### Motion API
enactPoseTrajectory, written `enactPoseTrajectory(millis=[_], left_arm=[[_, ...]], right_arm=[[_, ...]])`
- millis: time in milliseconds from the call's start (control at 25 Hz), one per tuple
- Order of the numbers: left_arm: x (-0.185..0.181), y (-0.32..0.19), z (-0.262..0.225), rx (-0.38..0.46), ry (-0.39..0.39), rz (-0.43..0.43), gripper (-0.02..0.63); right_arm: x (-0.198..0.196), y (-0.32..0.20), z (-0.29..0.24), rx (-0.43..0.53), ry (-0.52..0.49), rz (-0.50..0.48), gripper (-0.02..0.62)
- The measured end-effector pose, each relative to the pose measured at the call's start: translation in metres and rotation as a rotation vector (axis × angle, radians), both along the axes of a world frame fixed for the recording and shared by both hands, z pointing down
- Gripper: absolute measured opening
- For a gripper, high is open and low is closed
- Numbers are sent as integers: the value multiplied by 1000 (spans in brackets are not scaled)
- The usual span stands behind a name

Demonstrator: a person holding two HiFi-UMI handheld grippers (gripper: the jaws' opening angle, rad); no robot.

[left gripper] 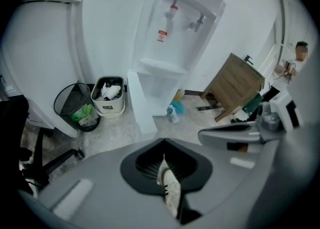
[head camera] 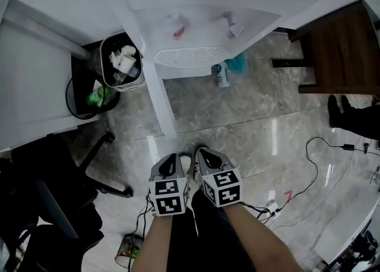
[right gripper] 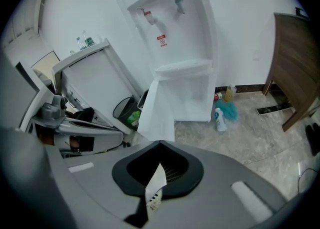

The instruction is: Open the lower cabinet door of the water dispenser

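Head view: glossy marble floor [head camera: 237, 116], white water dispenser [head camera: 196, 27], wooden table [head camera: 341, 45].

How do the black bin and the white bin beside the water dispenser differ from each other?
The black bin is round, with mesh walls; the white bin is boxy, with solid walls. The black bin holds something green; the white bin holds mostly white rubbish. The white bin stands nearer the water dispenser. Both are open-topped and stand on the floor.

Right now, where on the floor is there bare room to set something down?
Bare floor lies between the open cabinet door and the wooden table. Crowded: bins left of the door, a bottle by the dispenser, cables right of your feet.
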State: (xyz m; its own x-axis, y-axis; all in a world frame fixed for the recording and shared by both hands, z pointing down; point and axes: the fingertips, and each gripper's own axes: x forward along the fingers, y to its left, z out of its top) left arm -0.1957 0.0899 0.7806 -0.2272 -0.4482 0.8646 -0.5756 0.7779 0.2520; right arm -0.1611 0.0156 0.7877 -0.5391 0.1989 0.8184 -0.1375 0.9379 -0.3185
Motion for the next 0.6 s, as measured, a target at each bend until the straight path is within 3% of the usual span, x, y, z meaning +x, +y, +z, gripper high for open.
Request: enactPoseTrajectory(millis=[600], left_arm=[[-5, 4, 1, 2, -9, -13, 6]], right_arm=[[-6, 0, 0, -14, -14, 18, -8]])
